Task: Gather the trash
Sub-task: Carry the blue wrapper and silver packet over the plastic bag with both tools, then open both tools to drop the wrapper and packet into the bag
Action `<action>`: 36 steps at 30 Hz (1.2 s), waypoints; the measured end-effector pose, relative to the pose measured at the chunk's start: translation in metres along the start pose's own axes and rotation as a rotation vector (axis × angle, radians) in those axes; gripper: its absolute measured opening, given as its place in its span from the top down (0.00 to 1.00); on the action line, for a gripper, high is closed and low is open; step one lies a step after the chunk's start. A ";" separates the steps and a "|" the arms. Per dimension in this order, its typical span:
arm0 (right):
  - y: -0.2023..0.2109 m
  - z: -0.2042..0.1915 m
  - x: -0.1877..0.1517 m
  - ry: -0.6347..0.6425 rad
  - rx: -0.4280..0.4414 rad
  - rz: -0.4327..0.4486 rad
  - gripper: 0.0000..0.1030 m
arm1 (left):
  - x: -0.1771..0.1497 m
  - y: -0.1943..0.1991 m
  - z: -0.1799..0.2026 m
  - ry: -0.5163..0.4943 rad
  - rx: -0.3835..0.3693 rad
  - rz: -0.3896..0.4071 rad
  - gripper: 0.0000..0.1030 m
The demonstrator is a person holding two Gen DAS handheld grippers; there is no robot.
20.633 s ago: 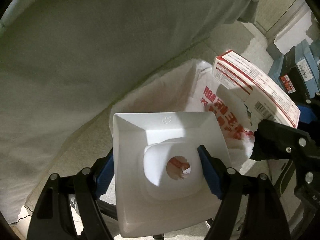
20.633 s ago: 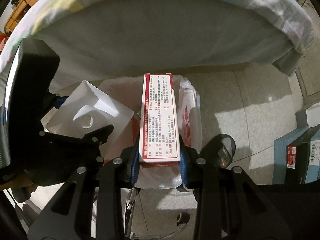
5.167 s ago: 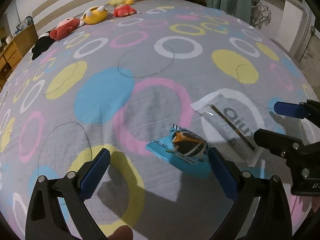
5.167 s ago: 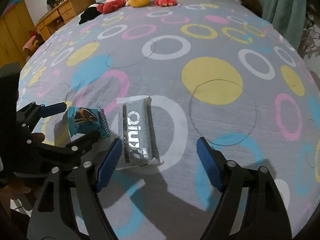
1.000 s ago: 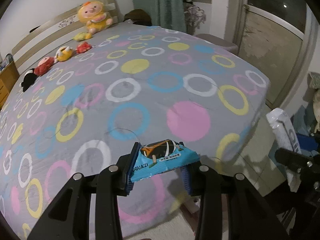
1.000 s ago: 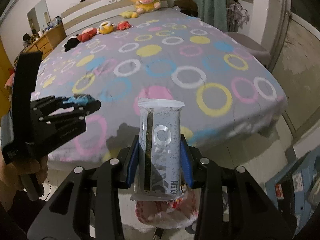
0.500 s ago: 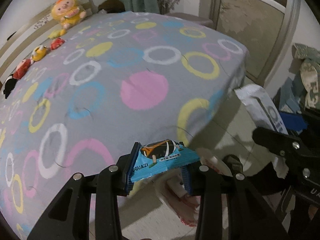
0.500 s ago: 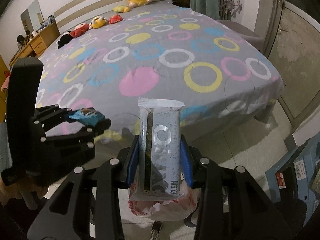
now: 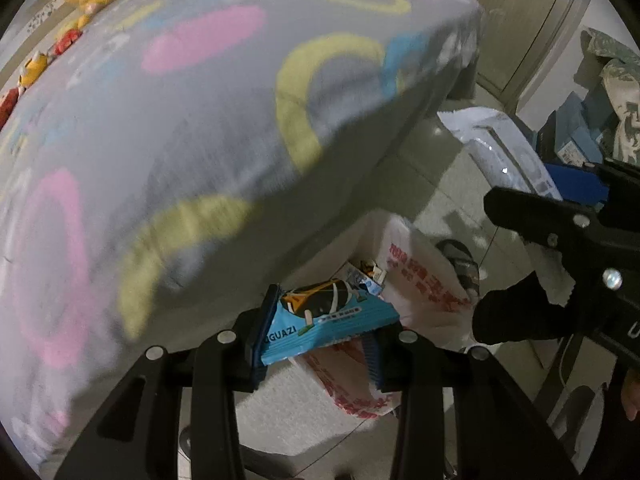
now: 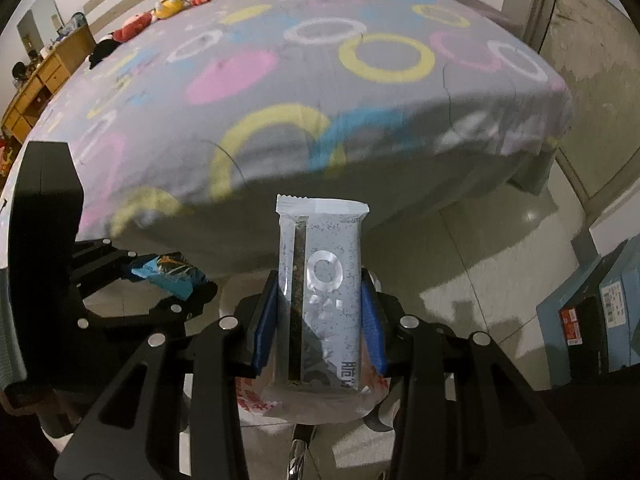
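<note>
My left gripper is shut on a blue snack wrapper, held over the open mouth of a white plastic trash bag with red print on the floor beside the bed. My right gripper is shut on a grey speckled silver wrapper, held upright above the same bag, which shows just under its fingers. The left gripper with the blue wrapper shows at the left of the right wrist view. The right gripper shows at the right of the left wrist view.
The bed with a grey ring-patterned sheet fills the back, its edge close above the bag. Plush toys lie at its far end. Blue boxes stand on the tiled floor at the right. A wooden dresser stands far left.
Both grippers have dropped lower and tilted down from over the bed toward the floor. The trash bag now sits right under the held wrappers. Both grips are unchanged.
</note>
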State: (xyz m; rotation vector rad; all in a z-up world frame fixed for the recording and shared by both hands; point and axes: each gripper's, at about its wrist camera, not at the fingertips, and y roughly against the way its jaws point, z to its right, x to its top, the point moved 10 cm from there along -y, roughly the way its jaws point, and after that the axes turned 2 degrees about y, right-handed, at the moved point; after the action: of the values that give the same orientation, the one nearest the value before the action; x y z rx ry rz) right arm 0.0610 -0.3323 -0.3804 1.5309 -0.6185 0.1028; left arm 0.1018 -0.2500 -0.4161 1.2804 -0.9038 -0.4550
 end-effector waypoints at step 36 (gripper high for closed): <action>-0.105 0.016 -0.067 -0.071 0.026 -0.239 0.63 | -0.063 -0.117 0.019 -0.106 0.085 -0.172 0.55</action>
State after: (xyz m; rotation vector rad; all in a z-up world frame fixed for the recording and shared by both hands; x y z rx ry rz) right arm 0.0450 -0.3331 -0.5051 1.6280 -0.4870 -0.1264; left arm 0.0708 -0.2458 -0.5470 1.4291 -0.9136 -0.6299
